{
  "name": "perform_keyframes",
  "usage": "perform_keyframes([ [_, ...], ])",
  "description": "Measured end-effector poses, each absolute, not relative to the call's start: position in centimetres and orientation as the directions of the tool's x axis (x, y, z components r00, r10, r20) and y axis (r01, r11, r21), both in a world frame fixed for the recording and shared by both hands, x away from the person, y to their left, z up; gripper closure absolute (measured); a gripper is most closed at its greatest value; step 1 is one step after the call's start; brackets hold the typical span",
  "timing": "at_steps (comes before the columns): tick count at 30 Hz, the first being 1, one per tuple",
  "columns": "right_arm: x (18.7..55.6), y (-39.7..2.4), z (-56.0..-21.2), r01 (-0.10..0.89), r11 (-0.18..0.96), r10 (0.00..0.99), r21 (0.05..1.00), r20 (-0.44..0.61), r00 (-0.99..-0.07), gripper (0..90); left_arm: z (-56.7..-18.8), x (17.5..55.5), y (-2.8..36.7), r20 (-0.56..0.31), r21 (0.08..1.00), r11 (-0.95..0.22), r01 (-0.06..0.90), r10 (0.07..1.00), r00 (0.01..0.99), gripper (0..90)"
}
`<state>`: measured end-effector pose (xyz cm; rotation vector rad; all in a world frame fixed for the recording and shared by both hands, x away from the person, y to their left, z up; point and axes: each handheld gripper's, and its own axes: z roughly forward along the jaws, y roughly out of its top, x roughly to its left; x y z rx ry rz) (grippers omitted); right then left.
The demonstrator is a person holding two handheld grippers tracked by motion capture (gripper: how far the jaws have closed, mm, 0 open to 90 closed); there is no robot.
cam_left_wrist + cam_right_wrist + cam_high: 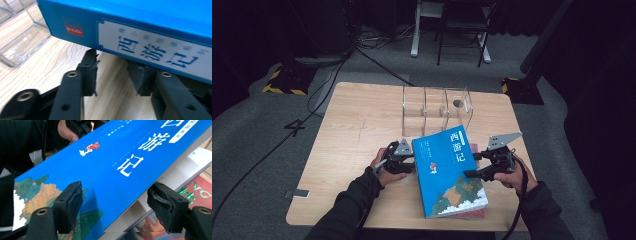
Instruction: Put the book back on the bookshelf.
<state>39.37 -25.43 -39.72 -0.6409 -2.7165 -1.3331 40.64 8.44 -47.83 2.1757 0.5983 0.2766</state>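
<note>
While the clear acrylic divider rack (436,107) stands upright at the far middle of the desk (352,130), its slots hold no books; a small dark round spot shows on its right-hand panel, too small to tell what it is. Blue softcover book with white Chinese title (448,170) sits near the front of the desk, between both hands, lying on top of a second book with a red cover (200,192) whose edge pokes out underneath on the right side. Left tongs (403,159) are at the blue book's spine edge: in the left gripper view (117,72) the jaws are partly apart with padded tips just under the spine; whether the pads press on it I can't tell. Right tongs (479,167) are at the opposite long edge: in the right gripper view (120,207) the jaws straddle the page edge, one pad over the cover, the other below beside the pages, gap visible, not clamped. Desk is light wood grain. Around it: grey carpet floor, black cables, metal chair legs behind, yellow-black striped stand bases in dark surroundings.
</note>
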Motion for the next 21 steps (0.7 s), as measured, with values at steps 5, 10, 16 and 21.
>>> perform_keyframes([
  [5, 41.6, -23.7, -40.4, 0.413, 0.575, 0.320, 0.707, 0.270, -0.908, 28.9, -47.7, 41.1, 8.5, -0.042, 0.794, -0.504, 0.339, 0.511, 0.858, 66.2],
  [10, 42.3, -23.6, -40.6, 0.441, 0.518, 0.333, 0.733, 0.302, -0.893, 52.4, -47.7, 41.4, 8.6, -0.042, 0.801, -0.491, 0.341, 0.522, 0.852, 69.4],
  [16, 42.1, -23.7, -40.0, 0.420, 0.517, 0.325, 0.746, 0.284, -0.902, 60.2, -47.4, 42.0, 8.7, -0.089, 0.810, -0.457, 0.367, 0.524, 0.847, 73.3],
  [21, 42.0, -23.7, -39.4, 0.393, 0.507, 0.322, 0.768, 0.254, -0.912, 62.4, -46.7, 42.7, 8.6, -0.161, 0.834, -0.388, 0.393, 0.510, 0.845, 80.3],
])
